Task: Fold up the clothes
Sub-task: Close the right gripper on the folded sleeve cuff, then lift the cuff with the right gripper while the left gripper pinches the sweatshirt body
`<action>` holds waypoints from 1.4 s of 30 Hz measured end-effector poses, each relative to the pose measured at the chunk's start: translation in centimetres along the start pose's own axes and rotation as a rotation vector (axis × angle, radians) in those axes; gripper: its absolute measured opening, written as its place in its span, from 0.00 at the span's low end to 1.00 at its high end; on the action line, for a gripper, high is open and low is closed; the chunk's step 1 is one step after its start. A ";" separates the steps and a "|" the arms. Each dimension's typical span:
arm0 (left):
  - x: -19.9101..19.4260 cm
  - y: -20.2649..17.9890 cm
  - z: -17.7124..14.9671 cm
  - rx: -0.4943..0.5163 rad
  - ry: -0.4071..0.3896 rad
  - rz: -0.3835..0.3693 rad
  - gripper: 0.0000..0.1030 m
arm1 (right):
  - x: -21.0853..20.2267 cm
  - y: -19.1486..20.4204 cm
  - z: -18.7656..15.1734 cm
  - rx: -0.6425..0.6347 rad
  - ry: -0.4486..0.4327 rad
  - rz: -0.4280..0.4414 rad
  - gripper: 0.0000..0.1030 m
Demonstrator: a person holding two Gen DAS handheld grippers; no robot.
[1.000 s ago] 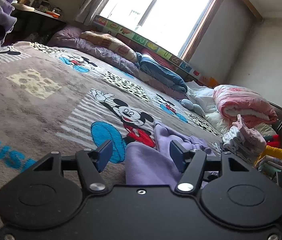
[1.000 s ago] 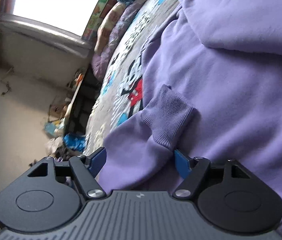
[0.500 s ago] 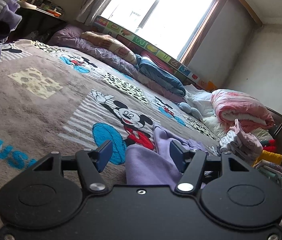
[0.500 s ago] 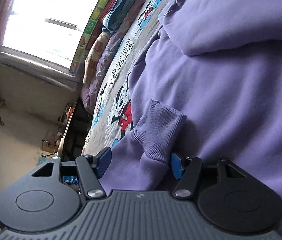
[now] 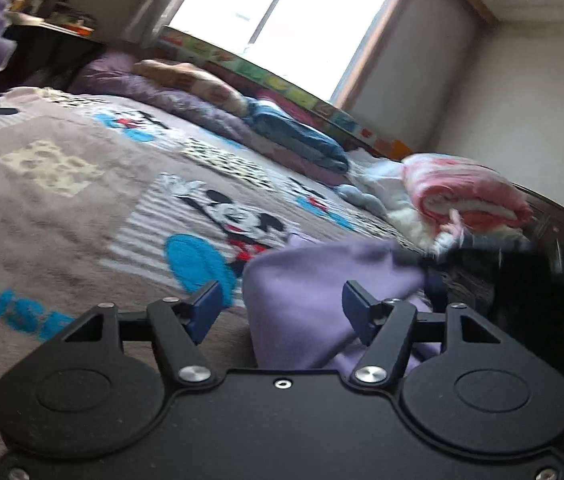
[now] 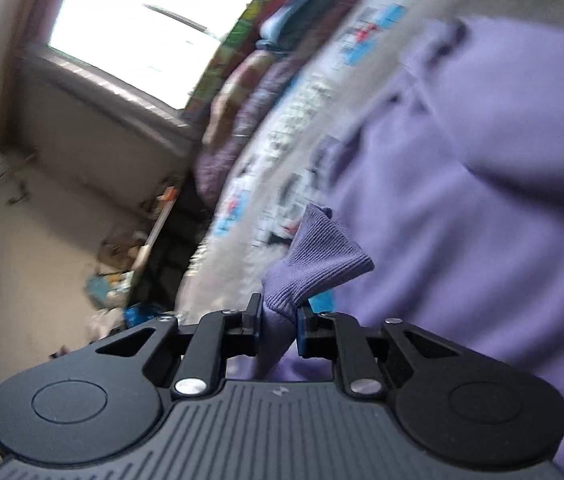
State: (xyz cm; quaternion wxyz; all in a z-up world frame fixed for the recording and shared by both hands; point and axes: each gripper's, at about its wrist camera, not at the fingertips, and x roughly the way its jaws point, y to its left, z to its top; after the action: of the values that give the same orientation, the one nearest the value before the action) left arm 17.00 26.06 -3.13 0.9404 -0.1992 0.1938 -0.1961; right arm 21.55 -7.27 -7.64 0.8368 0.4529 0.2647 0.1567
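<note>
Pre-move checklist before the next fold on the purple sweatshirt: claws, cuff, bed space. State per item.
1. Right claw closing on the ribbed cuff, cuff pinched between its pads: ok.
2. Left claw opening, purple sweatshirt between the pads but not pressed: not ok if it should hold.
3. Sweatshirt body lying flat: cannot tell, right view blurred.
4. Bare blanket beside the sweatshirt for folding: ok.
5. Pink quilt apart from the sweatshirt: ok.

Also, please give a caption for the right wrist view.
Right gripper closing on the ribbed cuff of a purple sweatshirt on the bed.
</note>
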 end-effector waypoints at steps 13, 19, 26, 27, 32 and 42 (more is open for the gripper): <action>2.9 -7.2 -4.7 0.264 0.180 -0.072 0.71 | -5.7 6.3 9.5 -0.270 -0.060 0.099 0.16; 4.2 -11.3 -7.8 0.374 0.196 0.046 0.60 | -8.5 7.1 11.4 -0.320 -0.080 0.118 0.15; 4.7 -15.7 -10.0 0.652 0.127 0.170 0.21 | -11.6 5.4 13.4 -0.324 -0.124 0.117 0.15; 4.8 -16.0 -10.3 0.682 0.126 0.179 0.20 | -12.2 4.8 13.7 -0.320 -0.131 0.116 0.15; 5.5 -17.5 -11.9 0.857 0.106 0.207 0.18 | -14.6 1.9 14.8 -0.295 -0.163 0.105 0.15; 6.3 -20.0 -14.4 1.032 0.096 0.177 0.16 | -19.8 -3.6 16.0 -0.263 -0.225 0.089 0.14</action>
State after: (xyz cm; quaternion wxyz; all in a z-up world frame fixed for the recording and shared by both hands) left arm 10.17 2.09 -8.07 0.9193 0.3161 0.1309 -0.1947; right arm 14.95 -29.99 2.49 0.9054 0.3654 0.1264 0.1753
